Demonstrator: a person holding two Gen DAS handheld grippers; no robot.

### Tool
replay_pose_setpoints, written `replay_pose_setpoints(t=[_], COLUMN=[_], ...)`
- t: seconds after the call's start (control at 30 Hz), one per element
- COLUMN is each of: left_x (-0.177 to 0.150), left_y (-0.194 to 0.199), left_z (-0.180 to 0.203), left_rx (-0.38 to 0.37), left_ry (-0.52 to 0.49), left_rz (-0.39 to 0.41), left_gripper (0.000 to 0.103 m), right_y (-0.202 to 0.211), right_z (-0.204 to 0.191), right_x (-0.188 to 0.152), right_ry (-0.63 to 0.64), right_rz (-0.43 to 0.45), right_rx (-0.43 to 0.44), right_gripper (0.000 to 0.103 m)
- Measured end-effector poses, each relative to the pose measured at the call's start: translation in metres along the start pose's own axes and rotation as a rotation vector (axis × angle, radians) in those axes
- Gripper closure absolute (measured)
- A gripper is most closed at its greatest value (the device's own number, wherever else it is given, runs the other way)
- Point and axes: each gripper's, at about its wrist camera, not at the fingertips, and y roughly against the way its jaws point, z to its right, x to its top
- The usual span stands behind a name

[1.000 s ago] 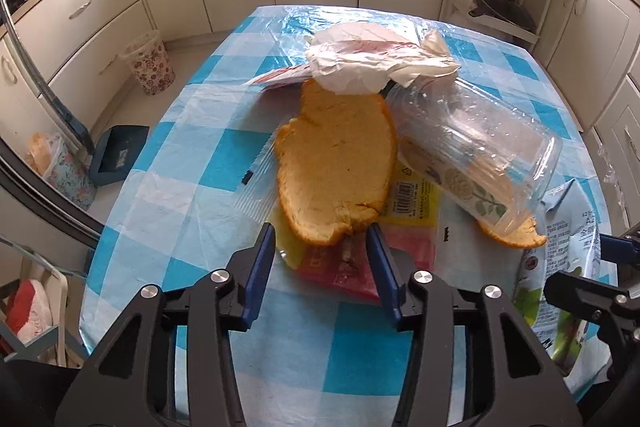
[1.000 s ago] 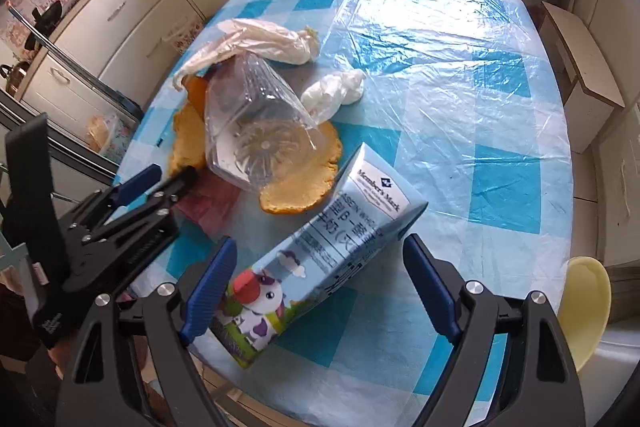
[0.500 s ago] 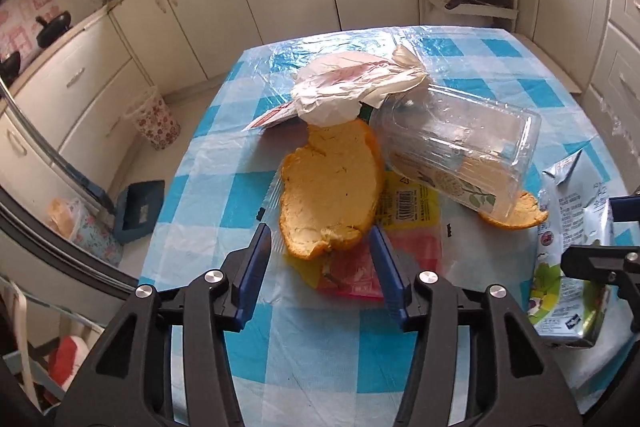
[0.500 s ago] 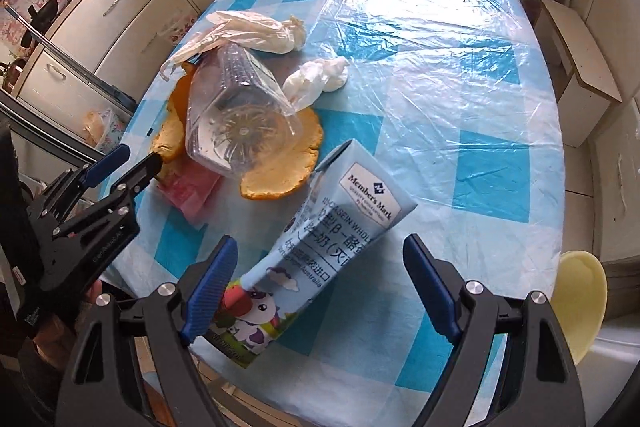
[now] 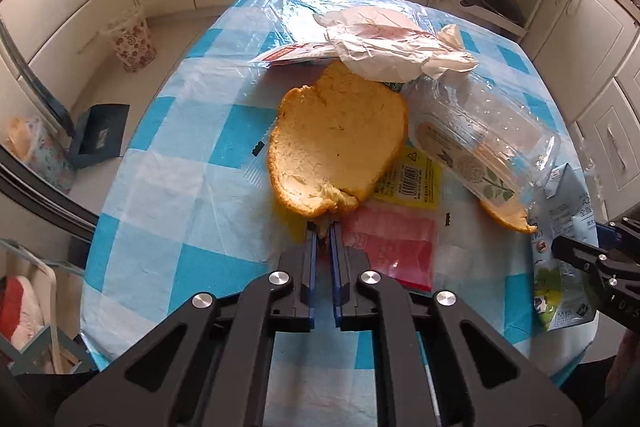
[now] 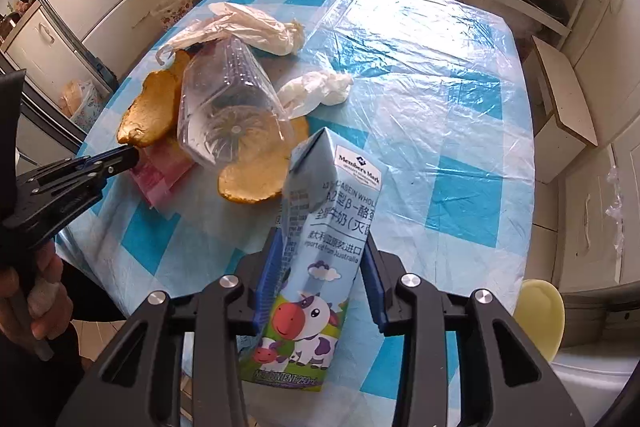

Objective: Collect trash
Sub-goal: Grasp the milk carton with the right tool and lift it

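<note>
My left gripper (image 5: 324,227) is shut on the near edge of a large orange peel (image 5: 336,143), which also shows in the right wrist view (image 6: 150,115). My right gripper (image 6: 320,251) is shut on a blue milk carton (image 6: 320,267) and holds it upright above the table; the carton shows at the right of the left wrist view (image 5: 568,239). A clear plastic bottle (image 5: 476,135) lies on a second peel (image 6: 256,175). A red and yellow wrapper (image 5: 400,227) lies under the peels. A crumpled white bag (image 5: 392,47) and a tissue wad (image 6: 316,91) lie further back.
The table has a blue and white checked cloth (image 6: 440,67) under clear plastic. A patterned bin (image 5: 134,43) stands on the floor at the left. A yellow stool (image 6: 540,311) is at the table's right. White cabinets surround the table.
My left gripper has closed on the near edge of the large peel. My right gripper has closed on the milk carton and raised it upright.
</note>
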Motion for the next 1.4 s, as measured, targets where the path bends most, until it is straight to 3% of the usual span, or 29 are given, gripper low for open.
replay_pose_setpoints(t=[0.1, 0.13, 0.17, 0.23, 0.43, 0.6, 0.7, 0.73, 0.77, 0.83, 0.9, 1.0, 1.13, 1.3, 1.4], left_x=[-0.001, -0.001, 0.001, 0.0, 0.006, 0.022, 0.031, 0.035, 0.036, 0.039, 0.041, 0.043, 0.035, 0.03, 0.03], left_y=[0.003, 0.003, 0.005, 0.011, 0.012, -0.011, -0.019, -0.023, -0.027, -0.031, -0.027, -0.015, 0.007, 0.038, 0.043], left_z=[0.003, 0.008, 0.013, 0.022, 0.06, 0.066, 0.061, 0.056, 0.052, 0.038, 0.021, 0.0, -0.027, -0.035, -0.023], left_rx=[0.024, 0.066, 0.095, 0.143, 0.306, 0.305, 0.257, 0.227, 0.196, 0.147, 0.069, -0.052, -0.153, -0.193, -0.128], left_ry=[-0.029, -0.048, -0.069, -0.113, -0.279, -0.265, -0.209, -0.18, -0.151, -0.077, -0.002, 0.078, 0.142, 0.137, 0.053], left_rz=[0.019, 0.034, 0.049, 0.098, 0.208, 0.181, 0.165, 0.146, 0.127, 0.096, 0.084, 0.079, 0.09, 0.13, 0.14], left_gripper=[0.096, 0.087, 0.07, 0.051, 0.041, 0.041, 0.05, 0.065, 0.088, 0.102, 0.102, 0.103, 0.103, 0.103, 0.102], right_y=[-0.001, -0.002, -0.001, -0.001, -0.001, -0.004, -0.005, -0.005, -0.006, -0.007, -0.005, -0.004, 0.001, 0.004, 0.0], right_z=[0.003, 0.003, 0.004, 0.006, 0.001, -0.003, 0.0, 0.002, 0.003, 0.005, 0.005, 0.006, 0.009, 0.012, 0.015], right_x=[0.0, 0.001, 0.0, 0.0, 0.0, -0.001, -0.002, -0.002, -0.002, -0.002, -0.001, -0.001, -0.002, -0.006, -0.009], right_ry=[-0.018, -0.025, -0.03, -0.04, -0.031, -0.022, -0.029, -0.03, -0.031, -0.03, -0.021, -0.015, -0.012, -0.013, -0.027], right_rz=[-0.001, -0.002, -0.002, -0.004, -0.001, -0.007, -0.005, -0.007, -0.007, -0.012, -0.006, -0.002, 0.009, 0.012, -0.01], right_rx=[0.009, 0.011, 0.014, 0.02, 0.027, 0.025, 0.025, 0.025, 0.024, 0.029, 0.025, 0.025, 0.018, -0.004, -0.004], right_gripper=[0.057, 0.055, 0.052, 0.052, 0.047, 0.047, 0.047, 0.048, 0.05, 0.059, 0.067, 0.069, 0.071, 0.071, 0.069])
